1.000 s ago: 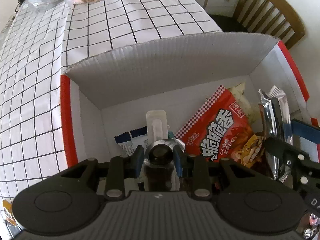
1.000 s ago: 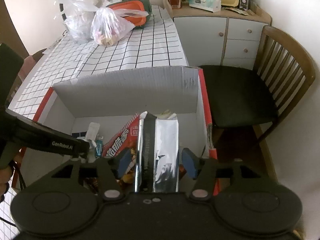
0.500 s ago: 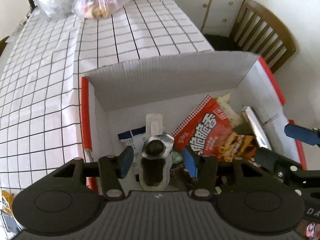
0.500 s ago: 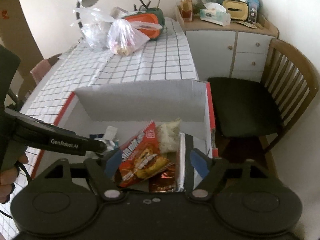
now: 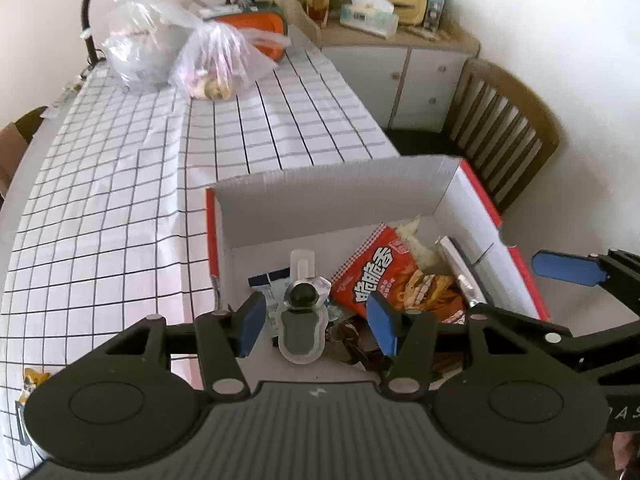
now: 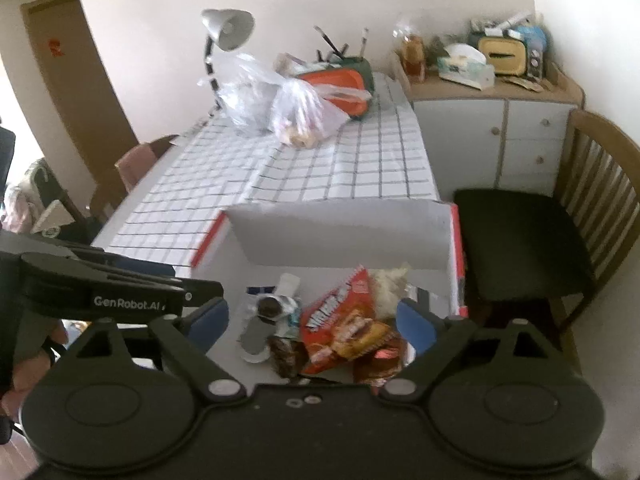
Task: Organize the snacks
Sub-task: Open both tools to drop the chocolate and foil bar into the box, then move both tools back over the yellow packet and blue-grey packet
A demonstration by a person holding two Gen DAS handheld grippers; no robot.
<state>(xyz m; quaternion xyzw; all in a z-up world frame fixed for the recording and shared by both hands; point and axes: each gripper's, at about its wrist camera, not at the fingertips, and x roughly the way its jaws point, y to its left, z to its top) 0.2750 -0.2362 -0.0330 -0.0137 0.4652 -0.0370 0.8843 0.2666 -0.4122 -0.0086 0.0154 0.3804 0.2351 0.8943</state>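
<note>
Snacks point(image 5: 384, 276) in box point(image 5: 332, 196), foil maybe upright.

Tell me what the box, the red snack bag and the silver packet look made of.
Box: corrugated cardboard, matte white inside, red outside; fluting shows along the top edge. Red snack bag: probably glossy printed plastic film, creased and reflecting light. Silver packet: foil or metallised film, judging by its mirror-like sheen.

Soft, even daylight, washed-out whites, strong fisheye bending at edges; the right wrist view is motion-blurred.
</note>
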